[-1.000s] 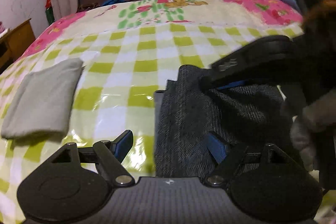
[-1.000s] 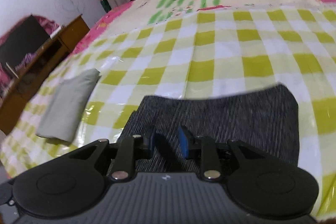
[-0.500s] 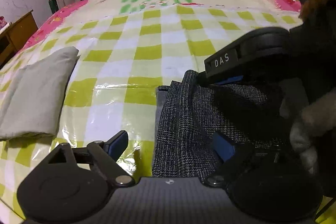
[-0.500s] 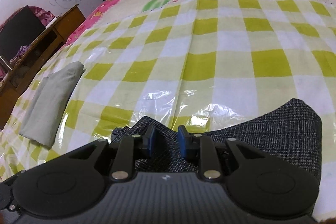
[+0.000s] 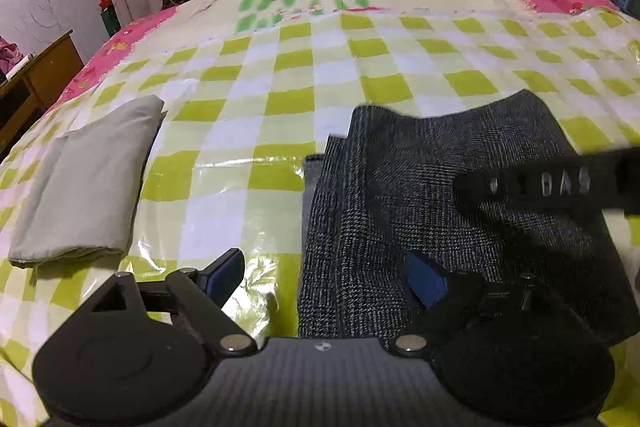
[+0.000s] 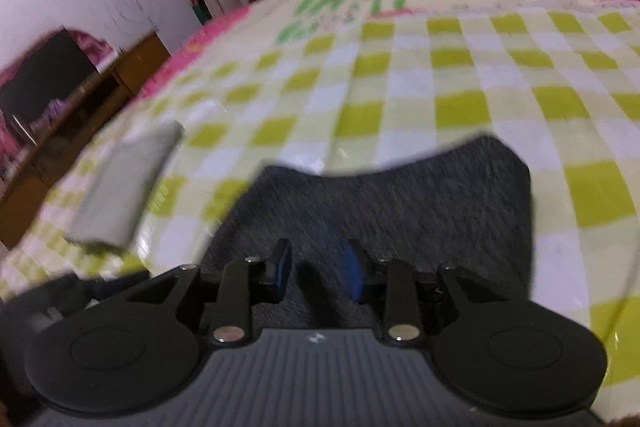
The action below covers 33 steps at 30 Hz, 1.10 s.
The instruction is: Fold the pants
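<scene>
Since the earlier frame right tongs [image 6: 318, 267] have drawn back over the pants [image 5: 460, 211], jaws opening, nothing between | left tongs [image 5: 328, 277] spread wide, empty | pants lie folded compact on the bed [image 5: 320, 75], likely done or nearly | grey folded cloth [image 5: 88, 183] well apart | checked plastic cover [image 5: 248, 163], curtains, wooden desk [image 6: 80, 119].

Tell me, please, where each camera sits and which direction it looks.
Left wrist: on the left gripper, looking down across the bed; jaws wide open over the dark pants' left edge; the right gripper crosses at right.
Right wrist: on the right gripper, jaws opening above the pants, blurred.
Both show the pants, grey folded cloth, checked cover.
</scene>
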Available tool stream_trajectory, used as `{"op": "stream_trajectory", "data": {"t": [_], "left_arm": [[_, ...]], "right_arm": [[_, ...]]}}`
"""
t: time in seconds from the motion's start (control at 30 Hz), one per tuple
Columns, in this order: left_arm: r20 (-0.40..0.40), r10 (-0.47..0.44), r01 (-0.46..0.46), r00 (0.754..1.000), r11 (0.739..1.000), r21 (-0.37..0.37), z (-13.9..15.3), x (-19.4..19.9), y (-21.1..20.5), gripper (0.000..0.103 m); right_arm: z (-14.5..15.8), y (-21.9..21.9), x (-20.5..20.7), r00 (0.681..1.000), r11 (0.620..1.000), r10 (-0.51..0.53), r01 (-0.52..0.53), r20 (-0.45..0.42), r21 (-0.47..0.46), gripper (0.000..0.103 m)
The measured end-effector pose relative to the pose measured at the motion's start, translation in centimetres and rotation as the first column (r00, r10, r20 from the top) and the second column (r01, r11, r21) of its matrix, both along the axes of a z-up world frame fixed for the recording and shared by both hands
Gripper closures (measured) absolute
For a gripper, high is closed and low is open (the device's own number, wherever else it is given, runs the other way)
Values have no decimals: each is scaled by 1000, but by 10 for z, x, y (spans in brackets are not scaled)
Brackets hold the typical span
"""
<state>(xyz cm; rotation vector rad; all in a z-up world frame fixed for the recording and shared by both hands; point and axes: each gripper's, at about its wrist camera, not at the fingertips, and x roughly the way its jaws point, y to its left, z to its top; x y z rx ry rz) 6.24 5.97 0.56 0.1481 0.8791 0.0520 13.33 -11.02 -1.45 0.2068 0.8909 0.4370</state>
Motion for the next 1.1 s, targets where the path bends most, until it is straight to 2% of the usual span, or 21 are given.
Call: {"op": "stream_trajectory", "data": {"t": [0.07, 0.2, 0.3, 0.47, 0.6, 0.7, 0.8, 0.9, 1.03, 1.1], "left_arm": [[-3, -1, 1, 1000, 1000, -1, -2, -1, 1, 2], [9, 0, 0, 1000, 1000, -20, 4, -7, 5, 2], [40, 4, -3, 999, 999, -43, 8, -13, 10, 3], [63, 8, 0, 998, 992, -124, 8, -18, 20, 3], [67, 5, 5, 998, 989, -147, 8, -16, 22, 3], [87, -20, 34, 996, 985, -167, 14, -16, 19, 3], [102, -50, 63, 994, 991, -122, 15, -12, 14, 3], [65, -53, 59, 996, 994, -95, 4, -4, 17, 3], [24, -57, 61, 998, 983, -176, -8, 0, 29, 3], [24, -79, 82, 997, 980, -182, -10, 2, 30, 2]], "right_arm": [[-1, 0, -1, 1000, 1000, 0, 0, 2, -7, 72], [13, -16, -10, 1000, 997, -25, 25, 11, 67, 71], [19, -40, -24, 997, 994, -63, 60, 32, 87, 68], [13, -85, -42, 987, 982, -158, 155, 16, 106, 59], [0, -111, -46, 977, 968, -212, 214, -26, 131, 55], [-11, -117, -45, 976, 961, -204, 216, -81, 173, 55], [-20, -115, -38, 976, 951, -180, 205, -123, 231, 53], [-24, -110, -34, 977, 953, -172, 197, -126, 228, 46], [-25, -106, -34, 982, 959, -150, 173, -113, 226, 42], [-28, -102, -32, 986, 965, -126, 147, -107, 216, 37]]}}
